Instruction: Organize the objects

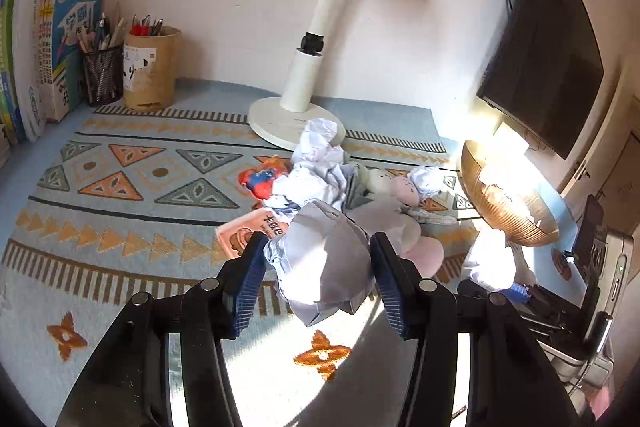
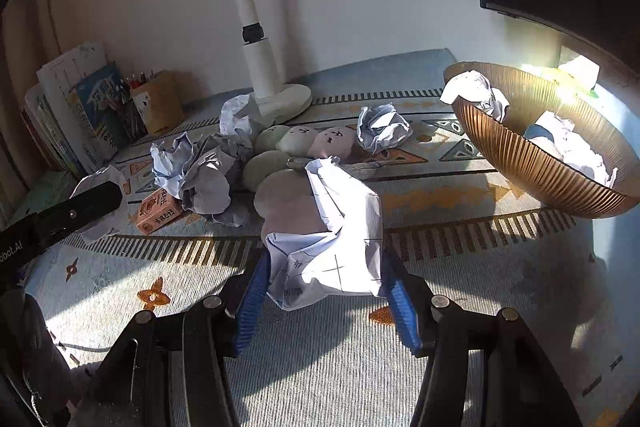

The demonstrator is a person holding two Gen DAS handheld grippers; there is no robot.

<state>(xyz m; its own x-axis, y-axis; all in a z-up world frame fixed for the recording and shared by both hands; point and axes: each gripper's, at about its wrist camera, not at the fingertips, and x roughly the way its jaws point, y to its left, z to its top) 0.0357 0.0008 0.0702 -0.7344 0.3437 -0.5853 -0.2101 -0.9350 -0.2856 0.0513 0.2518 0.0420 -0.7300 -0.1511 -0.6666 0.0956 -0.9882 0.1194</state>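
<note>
My left gripper [image 1: 318, 267] is shut on a crumpled paper ball [image 1: 326, 267], held above the patterned mat [image 1: 120, 227]. My right gripper [image 2: 326, 279] is shut on another crumpled paper ball [image 2: 336, 239] with printed grid lines. More crumpled paper [image 2: 200, 175] lies in a heap at the mat's middle, and one ball [image 2: 382, 127] sits apart further right. A ribbed brown bowl [image 2: 532, 163] at the right holds several paper balls [image 2: 476, 91]. The same bowl [image 1: 508, 203] shows at the right in the left wrist view, sunlit.
A white desk lamp [image 1: 296, 115] stands at the back. Pale plush balls [image 2: 304, 143] and a small orange box [image 2: 158, 213] lie among the paper. Pen holders [image 1: 150, 67] and books [image 1: 52, 47] are at the back left; a dark monitor [image 1: 548, 47] at the right.
</note>
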